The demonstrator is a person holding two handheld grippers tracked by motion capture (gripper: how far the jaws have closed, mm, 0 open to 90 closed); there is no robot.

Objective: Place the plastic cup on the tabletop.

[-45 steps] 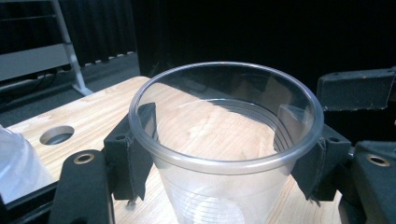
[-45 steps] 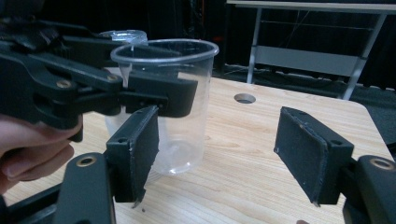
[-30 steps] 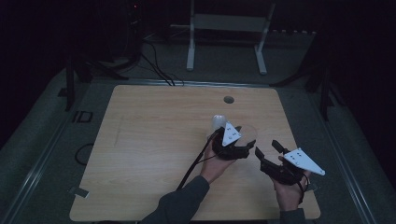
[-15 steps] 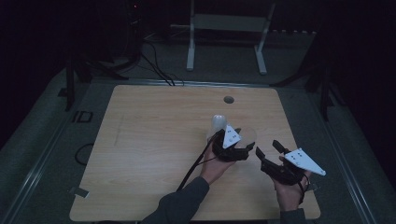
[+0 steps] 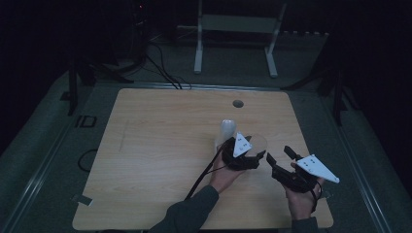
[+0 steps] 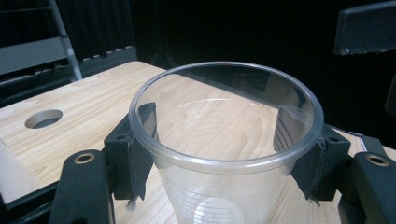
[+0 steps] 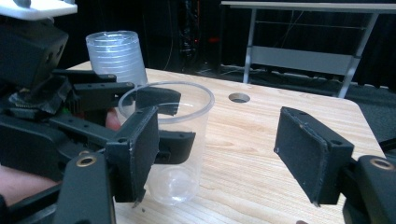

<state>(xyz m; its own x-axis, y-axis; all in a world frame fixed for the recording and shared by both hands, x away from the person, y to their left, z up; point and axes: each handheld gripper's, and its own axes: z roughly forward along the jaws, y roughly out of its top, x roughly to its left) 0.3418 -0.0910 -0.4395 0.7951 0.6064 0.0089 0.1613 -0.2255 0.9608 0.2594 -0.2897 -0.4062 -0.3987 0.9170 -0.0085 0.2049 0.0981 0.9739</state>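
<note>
My left gripper [image 6: 224,140] is shut on a clear plastic cup [image 6: 224,186], with its pads [image 6: 140,154] pressed on the wall just below the rim. The cup [image 5: 259,144] stands upright on the wooden table [image 5: 160,145], right of centre. In the right gripper view, the cup [image 7: 180,154] is held between the left gripper's [image 7: 170,119] jaws. My right gripper [image 5: 279,154] is close to the right of the cup, open, with nothing between its jaws [image 7: 219,144]. A stack of clear cups [image 5: 227,130] stands just behind the left hand, and the right gripper view shows it [image 7: 114,56] too.
A round cable hole [image 5: 237,103] is in the table near its far edge. A white metal stand [image 5: 233,29] is on the floor behind the table. Dark floor surrounds the table, and its right edge [image 5: 316,160] lies near my right hand.
</note>
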